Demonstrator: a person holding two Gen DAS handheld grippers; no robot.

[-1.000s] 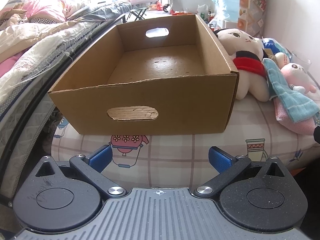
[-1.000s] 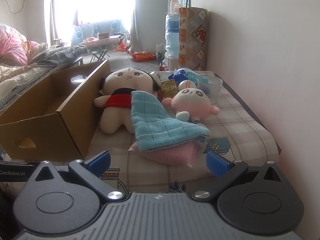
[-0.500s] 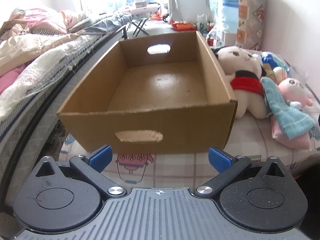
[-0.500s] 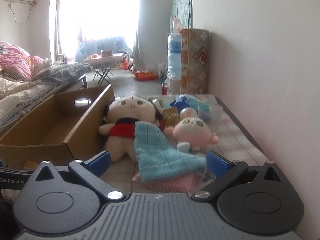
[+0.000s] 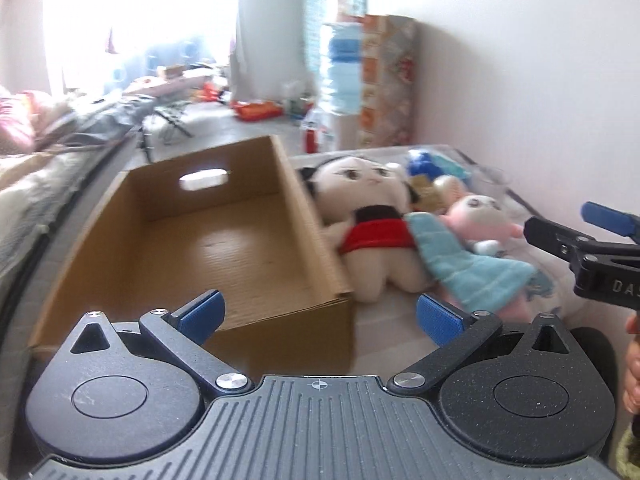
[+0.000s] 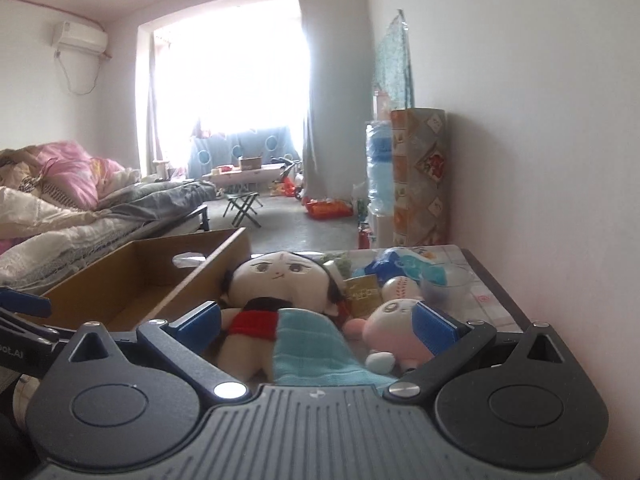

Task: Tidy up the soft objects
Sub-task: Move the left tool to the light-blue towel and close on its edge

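Note:
An empty cardboard box [image 5: 208, 240] [image 6: 132, 280] stands on the left of the low table. Right of it lies a cream doll with a red band [image 5: 372, 224] [image 6: 272, 300]. A light blue cloth [image 5: 460, 268] [image 6: 308, 344] drapes over a pink cloth [image 5: 512, 308], beside a small pink plush [image 5: 476, 216] [image 6: 396, 332]. My left gripper [image 5: 318, 314] is open above the box's near right corner, holding nothing. My right gripper [image 6: 316, 322] is open above the cloths, also empty; it shows at the right edge of the left wrist view [image 5: 592, 248].
Behind the plush sit a baseball [image 6: 400, 286], a blue toy [image 6: 390, 264], a yellow packet [image 6: 362, 292] and a clear cup [image 6: 444, 284]. A wall runs along the right. A bed with quilts [image 6: 60, 216] lies left. A water bottle [image 6: 380, 168] and patterned cabinet [image 6: 418, 176] stand beyond the table.
Both grippers have risen and pulled back. The left one has swung right, toward the toys; the right view now looks higher into the room. Both stay open.

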